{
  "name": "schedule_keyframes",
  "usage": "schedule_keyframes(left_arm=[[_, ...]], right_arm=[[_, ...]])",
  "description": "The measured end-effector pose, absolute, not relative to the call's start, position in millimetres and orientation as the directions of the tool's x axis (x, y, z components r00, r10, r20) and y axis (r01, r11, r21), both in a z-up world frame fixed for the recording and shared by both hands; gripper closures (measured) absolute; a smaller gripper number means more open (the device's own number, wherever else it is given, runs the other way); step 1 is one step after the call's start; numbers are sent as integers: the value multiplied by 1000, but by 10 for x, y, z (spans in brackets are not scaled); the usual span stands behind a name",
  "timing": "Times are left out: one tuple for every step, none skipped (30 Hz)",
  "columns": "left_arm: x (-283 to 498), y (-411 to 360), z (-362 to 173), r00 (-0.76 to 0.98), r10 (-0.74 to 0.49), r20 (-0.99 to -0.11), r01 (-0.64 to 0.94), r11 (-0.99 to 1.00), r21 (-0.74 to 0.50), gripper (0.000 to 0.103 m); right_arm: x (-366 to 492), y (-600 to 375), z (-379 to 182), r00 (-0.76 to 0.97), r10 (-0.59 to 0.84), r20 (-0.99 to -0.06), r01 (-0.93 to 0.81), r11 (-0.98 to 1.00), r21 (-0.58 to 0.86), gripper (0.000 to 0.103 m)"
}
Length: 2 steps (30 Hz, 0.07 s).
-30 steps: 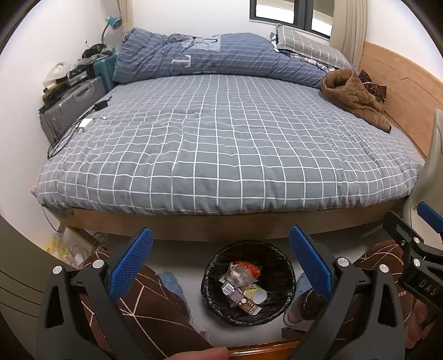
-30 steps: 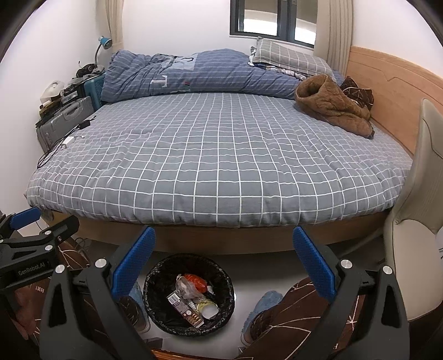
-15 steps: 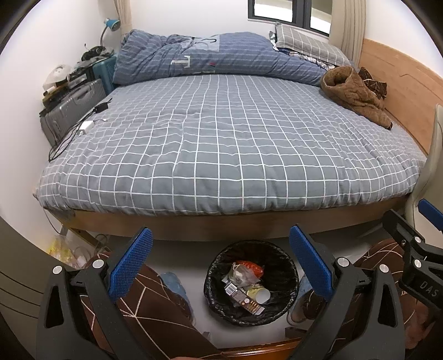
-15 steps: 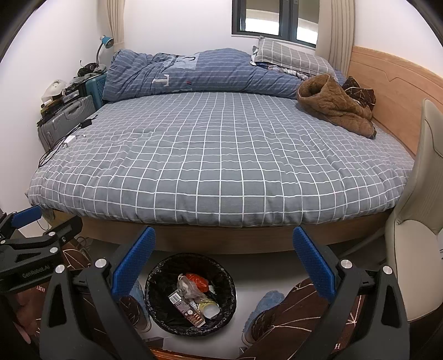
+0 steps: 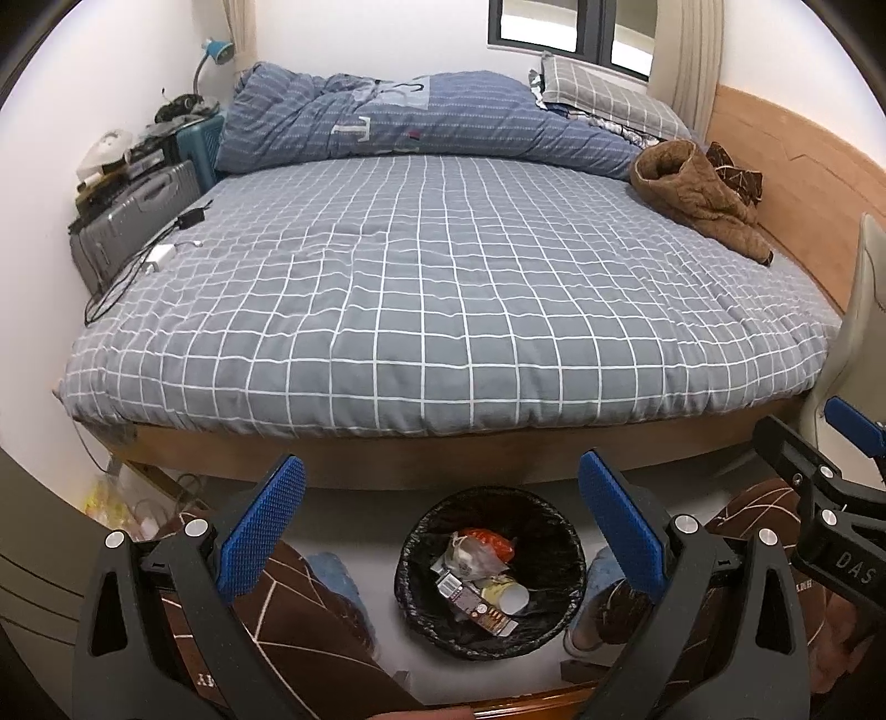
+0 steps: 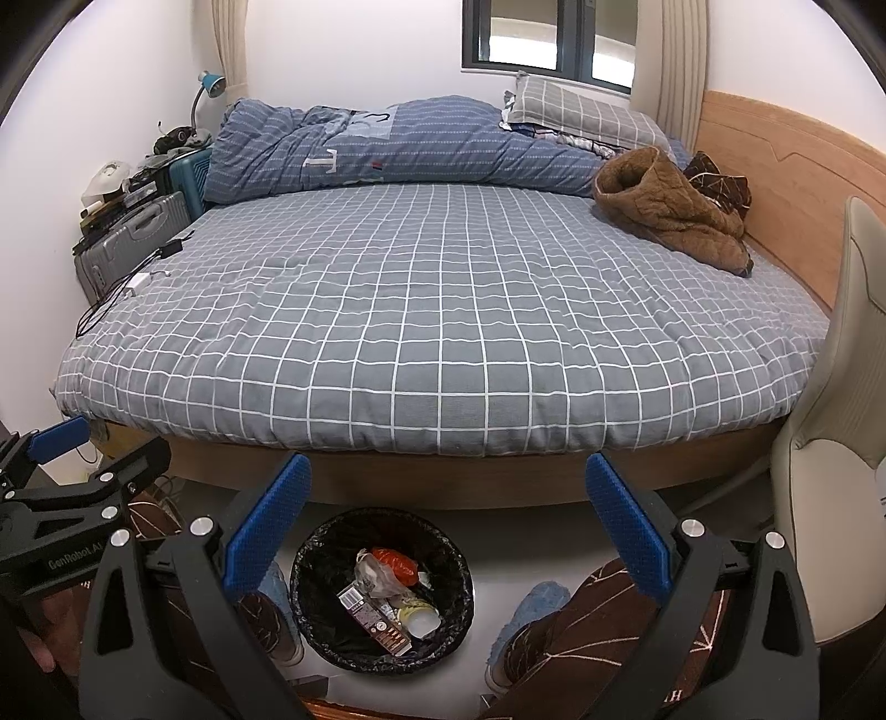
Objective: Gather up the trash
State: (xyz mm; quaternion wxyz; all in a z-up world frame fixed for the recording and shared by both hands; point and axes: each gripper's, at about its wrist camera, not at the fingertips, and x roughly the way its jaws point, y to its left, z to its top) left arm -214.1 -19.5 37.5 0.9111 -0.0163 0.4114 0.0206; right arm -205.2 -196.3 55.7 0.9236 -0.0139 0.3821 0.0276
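Bin: the black-lined bin (image 5: 490,570) (image 6: 382,590) is standing on the pale floor (image 5: 354,520) just in front of the bed, between the person's two legs.
Trash: a clear crumpled bag, something orange-red (image 6: 394,559), a printed carton (image 6: 374,615) and a pale cup (image 5: 506,592) are lying inside the bin; labels are too small to read.
Left gripper: the left gripper (image 5: 440,526) is hanging spread wide and empty above the bin, its blue pads well apart.
Right gripper: the right gripper (image 6: 448,520) is likewise gaping, gripping nothing, just beside the left one.
Legs: brown patterned trousers (image 5: 310,620) and blue slippers (image 6: 531,606) are flanking the bin.
Bed: a grey checked cover (image 5: 443,299) is filling most of the room, on a wooden frame.
On the bed: a blue duvet (image 5: 387,122) is bunching at the far end, a checked pillow (image 6: 576,113) and a brown jacket (image 6: 664,210) are lying to the right, a charger and cables at the left edge.
Room: white walls, a dark window (image 6: 548,41), a wooden headboard (image 6: 775,183), suitcases (image 6: 133,232) and a blue lamp at left, a pale chair (image 6: 830,454) at right.
Hard to make out: the clutter on the suitcases is blurring together; a yellowish bag (image 5: 111,498) under the bed's corner is unclear; the desk edge at the bottom is cut off.
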Motion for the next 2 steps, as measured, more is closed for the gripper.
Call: schedule_keyframes(left_arm=[[-2142,-189,373,661,25,-750,-52,999,-12,6],[-2142,-180,371,662,30,-749,-56,998,-9,6]], right_arm=[[-2049,-1960,556,706,41,-707,-63,998,-5,8],[-2050,-1960,555,706,42,-707,-62,998,-3,8]])
